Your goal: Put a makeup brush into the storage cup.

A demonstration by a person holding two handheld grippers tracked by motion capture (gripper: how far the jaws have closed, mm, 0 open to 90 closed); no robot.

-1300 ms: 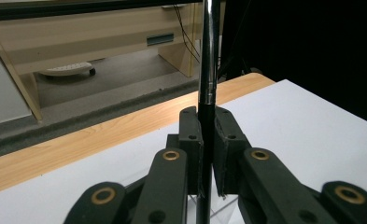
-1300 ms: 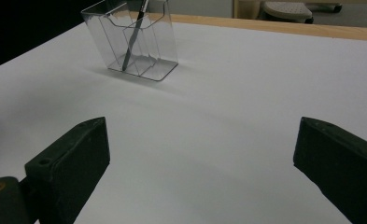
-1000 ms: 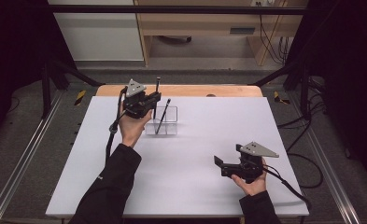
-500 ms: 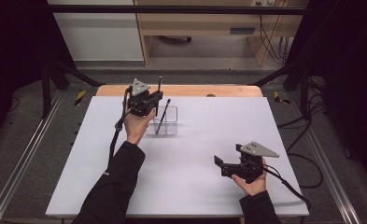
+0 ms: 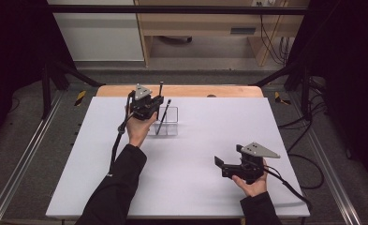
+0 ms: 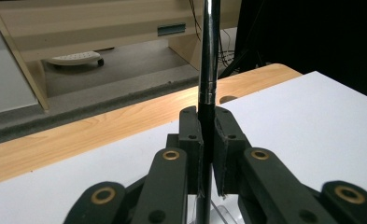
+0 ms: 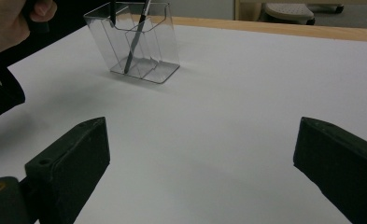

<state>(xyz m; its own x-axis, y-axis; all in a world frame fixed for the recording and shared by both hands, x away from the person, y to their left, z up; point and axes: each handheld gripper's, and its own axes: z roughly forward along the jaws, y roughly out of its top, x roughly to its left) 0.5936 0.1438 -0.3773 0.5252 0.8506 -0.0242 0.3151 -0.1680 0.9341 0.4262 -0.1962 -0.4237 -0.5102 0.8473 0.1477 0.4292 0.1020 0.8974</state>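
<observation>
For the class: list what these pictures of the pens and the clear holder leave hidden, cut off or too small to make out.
- Held dark metal-barrelled pen: top cut off by the left gripper view's upper edge; lower end hidden behind the left gripper.
- Clear plastic holder: which compartment that pen enters is hidden by the hand in the high view.
- Leaning dark pen: markings too small.

My left gripper [image 5: 146, 104] sits at eleven o'clock, arm stretched forward, jaws clamped tight. My right gripper [image 5: 224, 167] rests at five o'clock, jaws spread wide, pointing left.
</observation>
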